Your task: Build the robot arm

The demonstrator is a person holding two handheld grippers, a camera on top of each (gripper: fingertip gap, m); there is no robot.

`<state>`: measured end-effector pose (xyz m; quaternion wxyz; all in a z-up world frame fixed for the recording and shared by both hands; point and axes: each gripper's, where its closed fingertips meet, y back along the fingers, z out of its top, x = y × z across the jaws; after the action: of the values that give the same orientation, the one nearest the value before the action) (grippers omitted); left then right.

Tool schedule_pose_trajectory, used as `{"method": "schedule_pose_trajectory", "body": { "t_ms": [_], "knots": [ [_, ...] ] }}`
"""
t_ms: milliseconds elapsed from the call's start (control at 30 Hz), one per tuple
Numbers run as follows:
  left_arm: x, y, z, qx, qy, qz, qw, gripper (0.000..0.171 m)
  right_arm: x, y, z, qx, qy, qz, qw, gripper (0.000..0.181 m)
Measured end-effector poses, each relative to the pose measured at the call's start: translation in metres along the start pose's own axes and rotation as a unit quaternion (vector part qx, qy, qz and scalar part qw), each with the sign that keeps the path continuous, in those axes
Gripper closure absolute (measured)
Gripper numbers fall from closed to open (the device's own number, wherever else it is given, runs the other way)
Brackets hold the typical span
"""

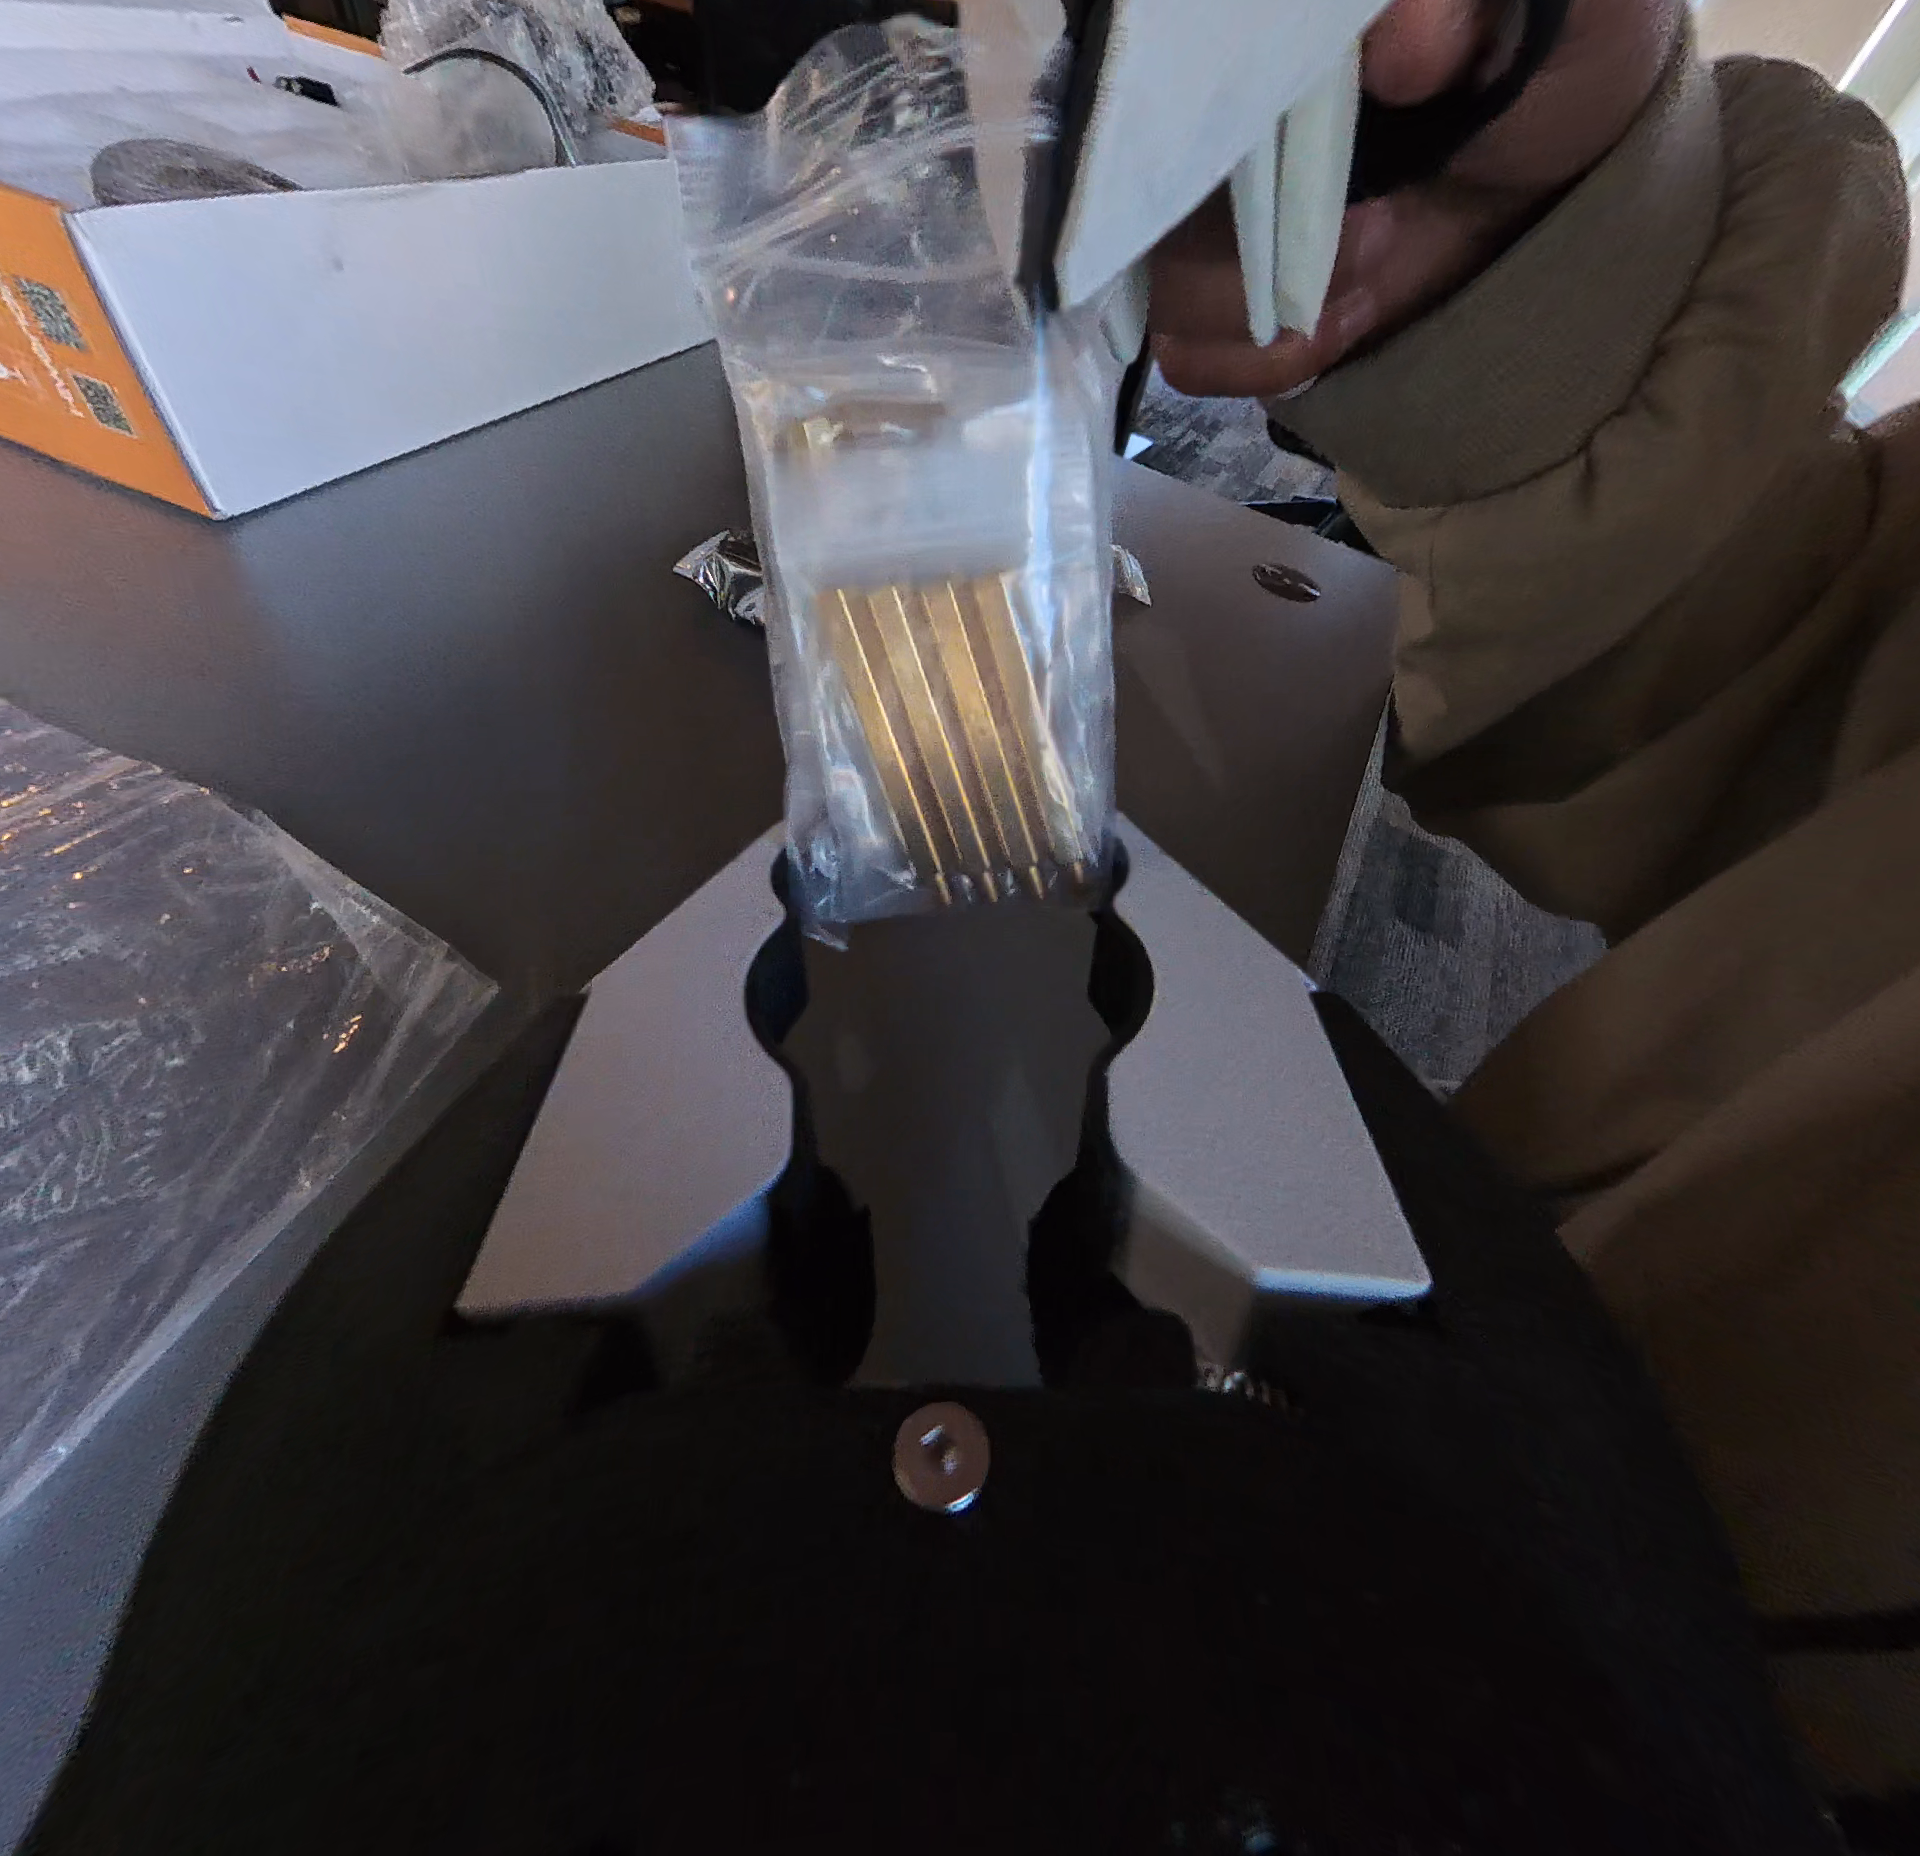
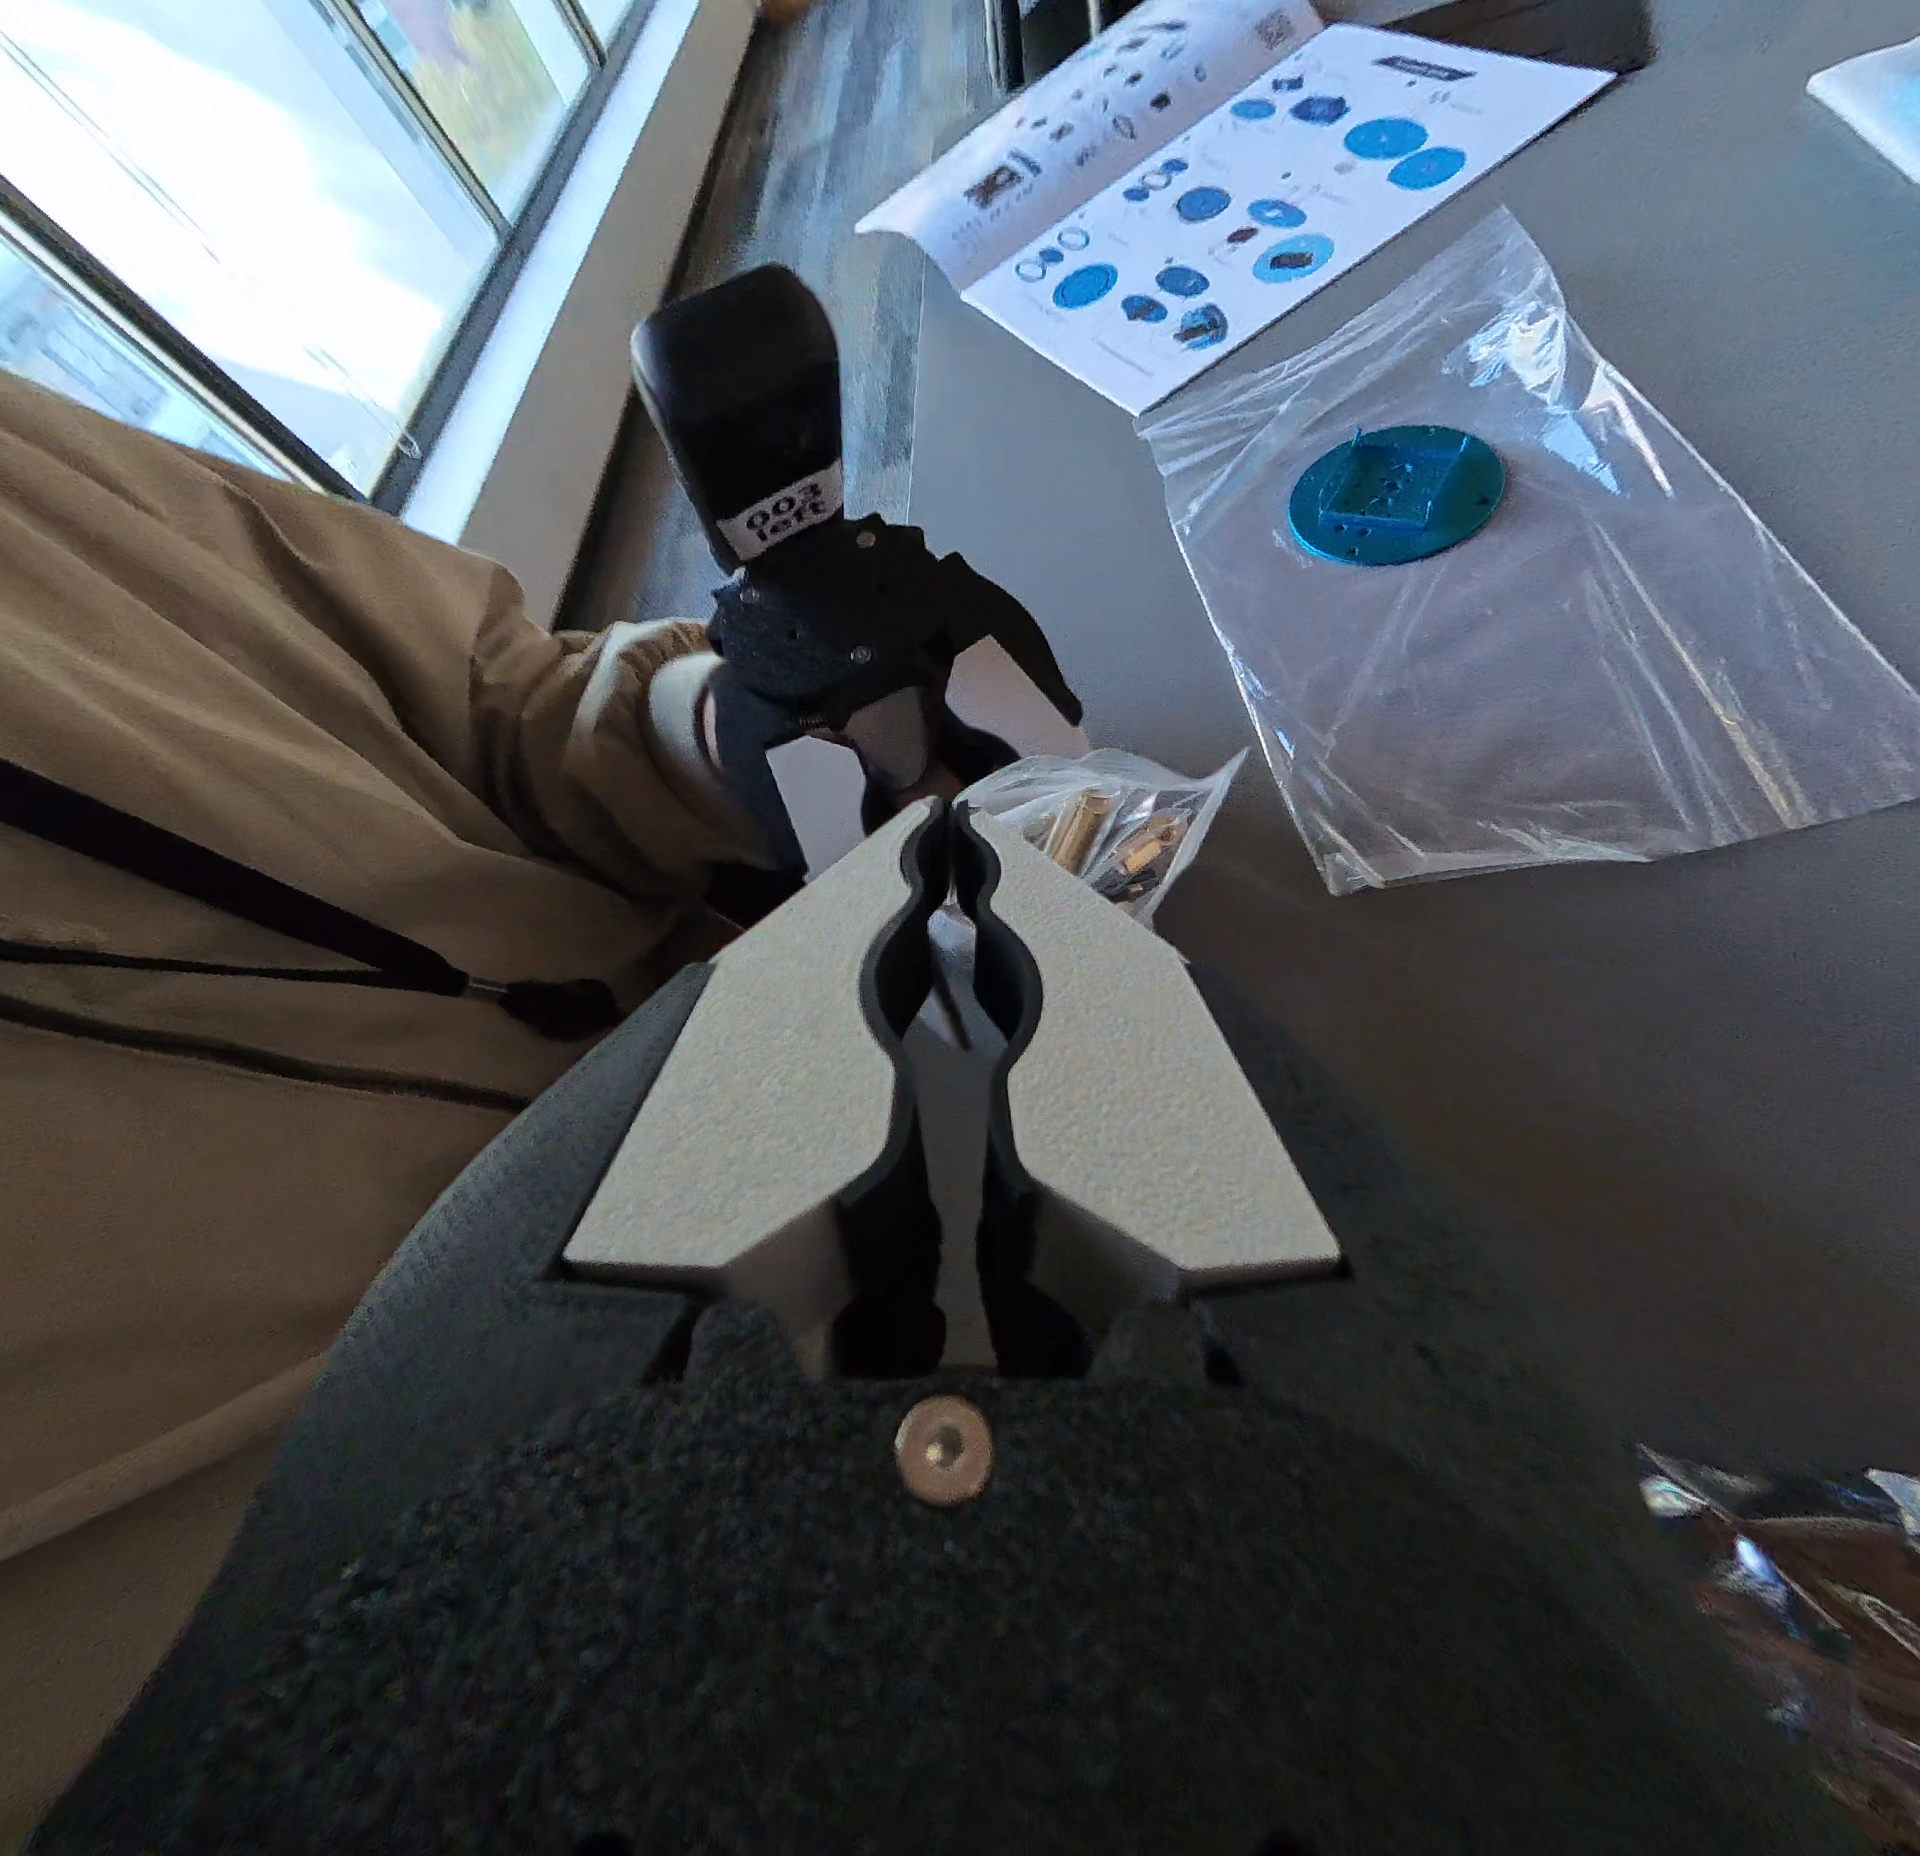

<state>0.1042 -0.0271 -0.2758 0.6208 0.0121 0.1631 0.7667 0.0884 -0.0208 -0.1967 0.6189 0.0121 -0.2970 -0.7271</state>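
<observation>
Left tongs (image 1: 945, 887) are gripping the bottom end of a small clear bag (image 1: 914, 518), their black tips pinching the plastic on both sides – closed only as far as the bag's width allows. The bag is standing up off the dark desk (image 1: 416, 663), and brass rods (image 1: 951, 736) are lying side by side inside it, reaching down to the gripped end. Right tongs (image 2: 951, 819) are pressing together almost fully, tips nearly meeting, on the bag's upper edge; from the left wrist view they are coming in from above right, with a person's hand (image 1: 1382, 237) and a tan sleeve (image 1: 1621, 476) behind them. From the right wrist view the bag is bunching just past the tips, brass pieces showing through the plastic. A white and orange box (image 1: 343, 320) is sitting on the desk to the far left, holding bubble wrap and a dark cable. A sheet of clear plastic (image 1: 177, 975) is lying at the near left. Farther along the desk – well apart from the tongs – a large clear bag (image 2: 1558, 601) is lying flat with a blue round plate (image 2: 1392, 497) inside, and an open printed booklet (image 2: 1226, 175) is lying beyond it. Windows (image 2: 260, 144) are running along the left side.
</observation>
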Motion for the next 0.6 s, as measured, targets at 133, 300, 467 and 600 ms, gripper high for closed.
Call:
{"method": "schedule_pose_trajectory", "body": {
  "t_ms": [133,300,467,600],
  "knots": [
    [0.006,0.005,-0.006,0.03,-0.004,-0.004,1.0,0.14,-0.025,0.006,-0.019,-0.015,-0.044,-0.005,0.999,0.181],
    [0.02,0.01,-0.03,0.124,-0.042,0.004,0.991,0.146,-0.045,-0.007,-0.057,-0.035,-0.141,0.071,0.987,0.181],
    [0.038,0.01,-0.053,0.232,-0.056,-0.008,0.971,0.146,-0.066,-0.019,-0.086,-0.038,-0.217,0.088,0.972,0.173],
    [0.051,0.013,-0.049,0.283,-0.057,-0.032,0.957,0.148,-0.08,-0.01,-0.096,-0.049,-0.24,0.061,0.968,0.167]
  ]
}}
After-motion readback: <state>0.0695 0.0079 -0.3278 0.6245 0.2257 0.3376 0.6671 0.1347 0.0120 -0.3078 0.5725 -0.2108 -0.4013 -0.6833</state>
